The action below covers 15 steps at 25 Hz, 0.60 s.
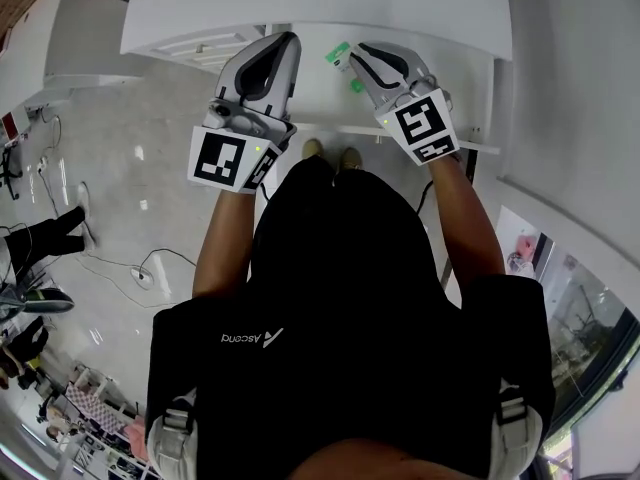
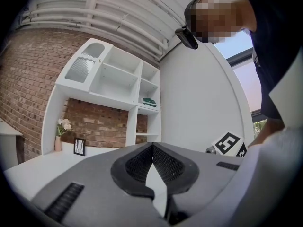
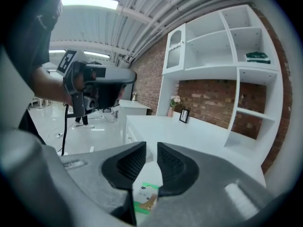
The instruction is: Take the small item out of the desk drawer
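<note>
A small green and white packet (image 3: 144, 198) shows low in the gap of my right gripper (image 3: 151, 162). Its jaws stand a little apart and the pads do not press on the packet. In the head view the packet's green edge (image 1: 339, 55) sticks out beside the right gripper (image 1: 358, 54), which hangs over the white desk (image 1: 300, 3). My left gripper (image 1: 289, 41) is held up alongside, to the left of the right one, with its fingertips together and nothing between them (image 2: 152, 146). I cannot make out the drawer itself.
White shelving (image 3: 222, 56) stands against a brick wall behind the desk top (image 3: 189, 131). A small picture frame (image 3: 183, 116) and a vase of flowers (image 3: 174, 103) stand on the desk. A narrow white edge (image 1: 420, 135) runs just in front of the person's feet. Cables lie on the floor (image 1: 140, 268).
</note>
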Each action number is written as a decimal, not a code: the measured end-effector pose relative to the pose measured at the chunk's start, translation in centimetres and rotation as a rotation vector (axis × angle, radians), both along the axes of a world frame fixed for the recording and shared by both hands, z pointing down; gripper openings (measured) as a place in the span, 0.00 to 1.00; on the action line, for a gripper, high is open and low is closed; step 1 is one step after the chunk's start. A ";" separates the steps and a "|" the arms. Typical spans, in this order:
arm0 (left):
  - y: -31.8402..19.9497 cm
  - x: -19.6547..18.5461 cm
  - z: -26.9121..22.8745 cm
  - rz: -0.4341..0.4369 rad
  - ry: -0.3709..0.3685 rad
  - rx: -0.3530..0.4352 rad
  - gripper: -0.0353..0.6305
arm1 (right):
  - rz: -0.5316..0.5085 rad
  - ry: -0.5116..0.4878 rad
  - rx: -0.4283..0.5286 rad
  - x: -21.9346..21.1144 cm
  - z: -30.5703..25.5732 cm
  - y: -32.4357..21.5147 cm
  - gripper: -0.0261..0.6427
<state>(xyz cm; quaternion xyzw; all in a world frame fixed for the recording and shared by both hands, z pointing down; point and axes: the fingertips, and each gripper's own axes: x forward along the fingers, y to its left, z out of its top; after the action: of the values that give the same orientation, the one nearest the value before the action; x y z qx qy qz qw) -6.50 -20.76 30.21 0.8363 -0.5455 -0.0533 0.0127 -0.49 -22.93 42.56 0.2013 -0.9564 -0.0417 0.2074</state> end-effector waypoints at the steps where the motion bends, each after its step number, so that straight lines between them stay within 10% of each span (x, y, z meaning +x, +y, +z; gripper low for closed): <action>1: -0.2 -0.3 0.0 0.003 0.001 0.001 0.05 | 0.003 0.021 -0.016 -0.2 0.8 -0.2 0.15; 15: -1.8 -4.3 1.7 0.009 0.026 -0.032 0.05 | 0.021 0.300 -0.269 -2.6 13.1 -1.7 0.43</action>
<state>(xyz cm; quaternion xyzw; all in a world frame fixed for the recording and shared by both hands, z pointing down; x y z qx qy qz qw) -10.82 -22.57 31.93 0.8378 -0.5421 -0.0555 0.0337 -3.09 -24.59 55.68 0.1732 -0.9097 0.0591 0.3729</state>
